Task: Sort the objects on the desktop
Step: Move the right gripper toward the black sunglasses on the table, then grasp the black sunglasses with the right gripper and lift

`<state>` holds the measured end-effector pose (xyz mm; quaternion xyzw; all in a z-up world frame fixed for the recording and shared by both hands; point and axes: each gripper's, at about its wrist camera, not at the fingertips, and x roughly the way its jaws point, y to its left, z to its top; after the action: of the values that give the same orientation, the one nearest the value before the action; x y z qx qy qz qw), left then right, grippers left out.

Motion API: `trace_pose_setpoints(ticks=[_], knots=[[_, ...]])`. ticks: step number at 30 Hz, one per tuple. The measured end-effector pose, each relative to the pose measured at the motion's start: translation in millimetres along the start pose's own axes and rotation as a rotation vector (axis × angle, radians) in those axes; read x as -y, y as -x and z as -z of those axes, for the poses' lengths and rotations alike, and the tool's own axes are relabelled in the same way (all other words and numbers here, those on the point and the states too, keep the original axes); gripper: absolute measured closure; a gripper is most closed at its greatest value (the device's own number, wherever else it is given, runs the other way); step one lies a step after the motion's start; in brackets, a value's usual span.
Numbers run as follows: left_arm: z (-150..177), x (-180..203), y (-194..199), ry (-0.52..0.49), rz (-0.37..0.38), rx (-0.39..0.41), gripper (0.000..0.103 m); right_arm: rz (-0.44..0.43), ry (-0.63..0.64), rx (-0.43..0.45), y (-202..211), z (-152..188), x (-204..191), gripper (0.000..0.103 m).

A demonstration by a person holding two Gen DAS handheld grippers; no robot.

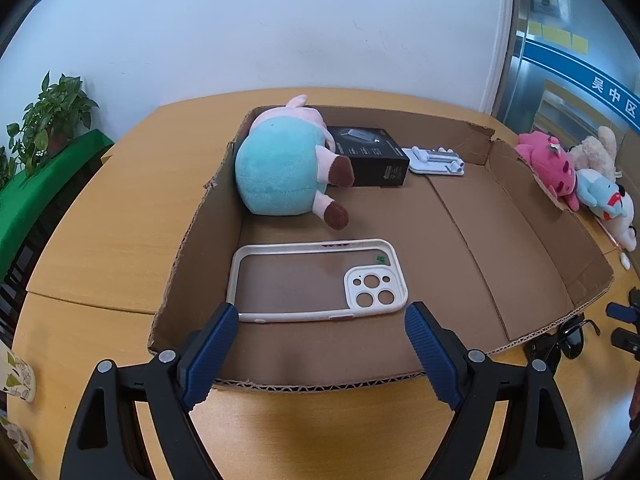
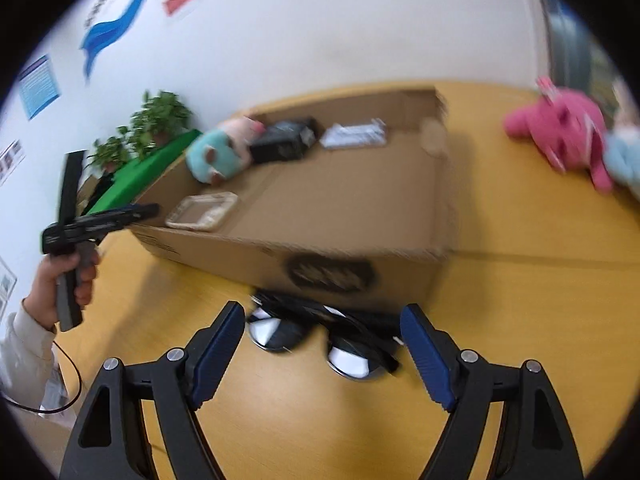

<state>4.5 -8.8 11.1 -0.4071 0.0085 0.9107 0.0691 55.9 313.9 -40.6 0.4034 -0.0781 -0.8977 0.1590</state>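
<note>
One pair of sunglasses (image 2: 316, 336) lies on the wooden table (image 2: 540, 300), just outside the near wall of the cardboard box (image 2: 332, 216). It sits between the two blue fingers of the right gripper (image 2: 322, 344), whose jaws stand wide apart and touch nothing; the left lens is near the left finger, the right lens and arm near the right finger. The right wrist view is blurred, so whether the frame touches the box wall cannot be told. In the left wrist view the same sunglasses (image 1: 560, 340) show at the box's near right corner.

Inside the box are four things: one white phone case (image 1: 316, 280), one plush pig (image 1: 288, 164) in a teal dress lying by the left wall, one black carton (image 1: 372, 156) just behind the pig's legs, and one white stand (image 1: 438, 160) beside the carton. The phone case lies flat on the box floor, just ahead of the left gripper (image 1: 316, 352), whose fingers are spread wide with nothing between them.

Outside the box, at its right, lie three soft toys: one pink (image 1: 548, 160), one cream (image 1: 596, 148), one light blue and white (image 1: 608, 200). Potted plants (image 1: 52, 120) stand at the far left on a green surface.
</note>
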Motion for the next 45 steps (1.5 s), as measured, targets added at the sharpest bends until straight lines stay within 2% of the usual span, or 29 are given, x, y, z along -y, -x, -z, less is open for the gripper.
trace_pose_setpoints(ticks=[2, 7, 9, 11, 14, 15, 17, 19, 22, 24, 27, 32, 35, 37, 39, 43, 45], knots=[[-1, -1, 0, -0.002, 0.009, -0.01, 0.018, 0.022, 0.004, -0.029, -7, 4, 13, 0.023], [-8, -11, 13, 0.045, 0.006, 0.023, 0.018, -0.085, 0.013, -0.092, -38, -1, 22, 0.023], [-9, -14, 24, 0.057, 0.005, 0.051, 0.018, -0.103, 0.019, -0.12, -47, 3, 20, 0.022], [-8, -15, 33, 0.061, 0.011, 0.07, 0.018, -0.126, 0.046, -0.157, -54, 9, 8, 0.022], [-2, -14, 46, 0.045, 0.026, 0.09, 0.018, -0.221, 0.08, -0.206, -52, 24, -15, 0.022], [-1, -13, 49, 0.04, 0.034, 0.092, 0.018, -0.264, 0.125, -0.225, -47, 32, -32, 0.022], [3, -9, 52, 0.032, 0.069, 0.083, 0.018, -0.281, 0.178, -0.202, -36, 36, -47, 0.022], [8, -3, 52, 0.047, 0.157, 0.059, 0.018, -0.247, 0.19, -0.139, -28, 32, -49, 0.022], [14, 14, 51, 0.013, 0.205, 0.05, 0.018, -0.154, 0.148, -0.075, -32, 17, -38, 0.022], [18, 24, 50, -0.004, 0.211, 0.041, 0.018, -0.138, 0.119, -0.057, -41, 8, -29, 0.022], [24, 32, 46, 0.0, 0.242, 0.016, 0.018, -0.135, 0.075, -0.093, -62, 4, -18, 0.022], [35, 36, 41, -0.01, 0.25, -0.01, 0.018, -0.205, 0.088, -0.151, -72, 17, -28, 0.021], [41, 32, 36, 0.018, 0.267, -0.031, 0.018, -0.325, 0.093, -0.203, -59, 32, -46, 0.021], [44, 29, 33, 0.04, 0.296, -0.042, 0.018, -0.428, 0.154, -0.24, -45, 45, -67, 0.021], [46, 28, 30, 0.06, 0.334, -0.056, 0.018, -0.404, 0.193, -0.229, -36, 49, -74, 0.021], [49, 35, 21, 0.085, 0.381, -0.085, 0.018, -0.236, 0.211, -0.183, -37, 37, -70, 0.021], [49, 42, 17, 0.097, 0.423, -0.101, 0.018, -0.231, 0.21, -0.169, -45, 31, -78, 0.021]])
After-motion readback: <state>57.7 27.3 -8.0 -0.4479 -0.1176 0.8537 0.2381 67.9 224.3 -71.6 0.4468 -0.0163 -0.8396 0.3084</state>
